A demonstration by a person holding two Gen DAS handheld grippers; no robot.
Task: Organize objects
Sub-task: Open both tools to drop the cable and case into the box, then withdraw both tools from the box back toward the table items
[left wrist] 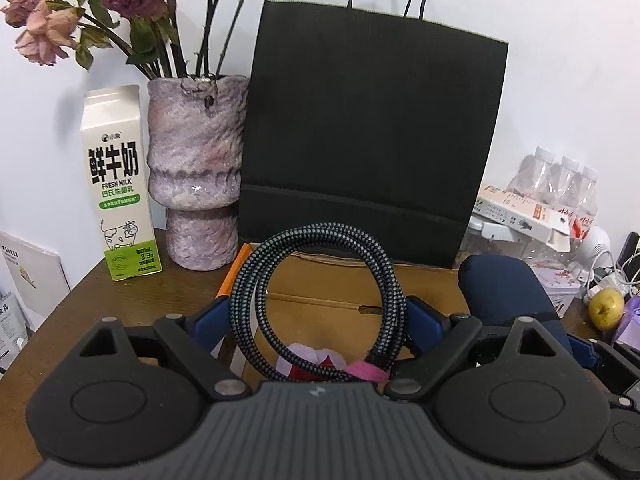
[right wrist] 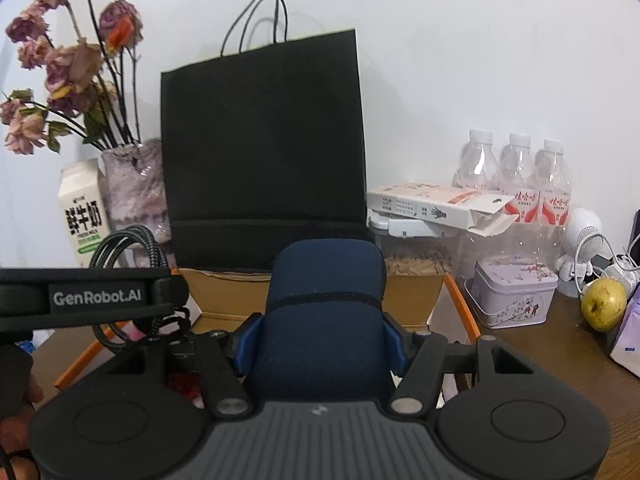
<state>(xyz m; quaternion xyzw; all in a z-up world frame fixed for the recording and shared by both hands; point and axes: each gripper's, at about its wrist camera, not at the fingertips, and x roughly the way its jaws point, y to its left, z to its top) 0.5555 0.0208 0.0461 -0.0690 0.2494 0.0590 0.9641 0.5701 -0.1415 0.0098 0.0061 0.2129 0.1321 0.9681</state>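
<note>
Fingers [left wrist: 218,316] of left gripper [left wrist: 320,320] clamp coiled cable [left wrist: 320,248]; right gripper [right wrist: 322,336] clamps navy pouch [right wrist: 324,304] above open cardboard box [right wrist: 224,292].

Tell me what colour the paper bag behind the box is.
Black paper bag, clearest in the right wrist view.

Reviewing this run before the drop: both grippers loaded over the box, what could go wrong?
1. The coiled cable is held only at its sides by the left gripper; it could spring loose.
2. The blue case in the right gripper sits close to the left one; they may collide over the cardboard box.
</note>
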